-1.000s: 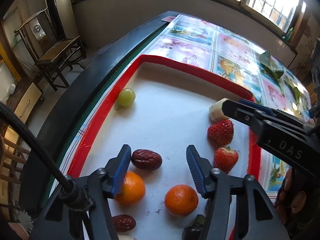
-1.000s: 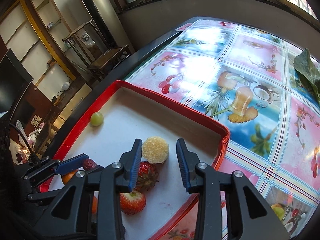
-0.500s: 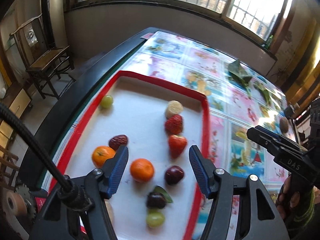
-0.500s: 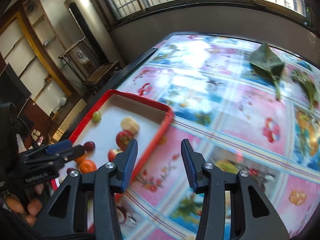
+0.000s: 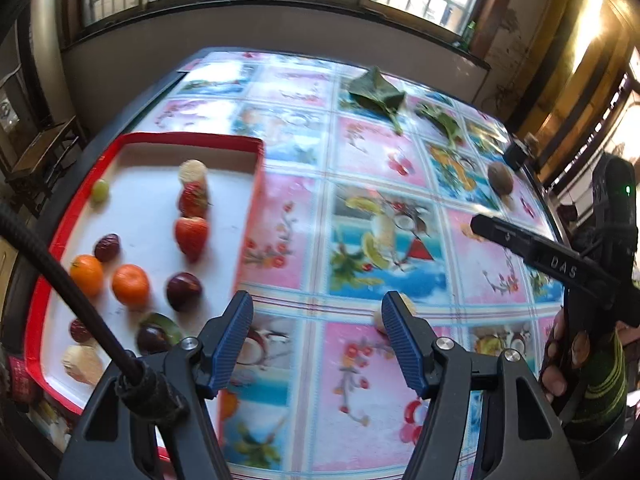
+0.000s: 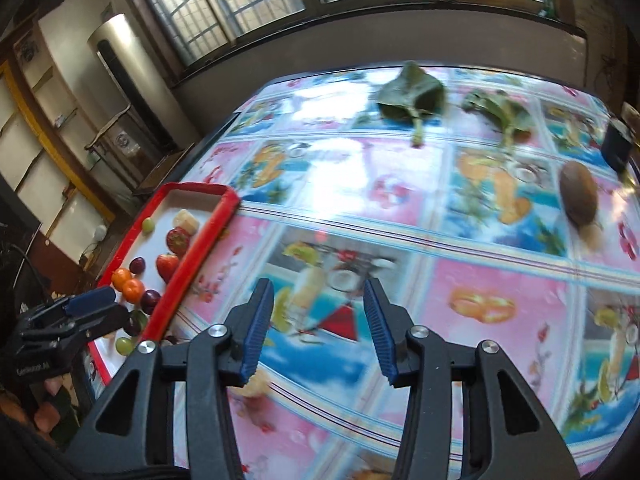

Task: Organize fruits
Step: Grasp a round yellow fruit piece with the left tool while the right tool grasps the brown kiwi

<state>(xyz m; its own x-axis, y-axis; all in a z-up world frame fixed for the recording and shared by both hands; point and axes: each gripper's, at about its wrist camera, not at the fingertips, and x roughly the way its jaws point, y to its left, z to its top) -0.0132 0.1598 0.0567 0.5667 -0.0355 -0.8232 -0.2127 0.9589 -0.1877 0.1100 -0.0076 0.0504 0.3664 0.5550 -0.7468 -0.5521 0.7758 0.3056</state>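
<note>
A red-rimmed white tray [image 5: 258, 184] at the left holds two strawberries [image 5: 192, 234], two oranges [image 5: 131, 283], a dark plum [image 5: 183, 291], a red date [image 5: 107, 247], a green grape [image 5: 100, 191] and a banana piece [image 5: 193, 170]. My left gripper [image 5: 316, 312] hangs over the tablecloth right of the tray, its jaws opening with nothing between them. A pale fruit piece [image 5: 409, 305] peeks out behind its right finger. My right gripper [image 6: 318, 292] is open and empty above the cloth. A brown kiwi [image 6: 578, 196] lies far right.
The table wears a glossy fruit-print cloth [image 5: 384, 152]. Two green leaves [image 6: 412, 94] lie at its far side, and a dark small box [image 6: 618, 144] stands at the right edge. A wooden chair [image 5: 40, 152] is beyond the table's left edge. A gloved hand [image 5: 560, 360] holds the right gripper.
Both grippers swung right, away from the tray and out over the tablecloth. The right gripper left the banana piece in the tray. The left jaws spread wider.
</note>
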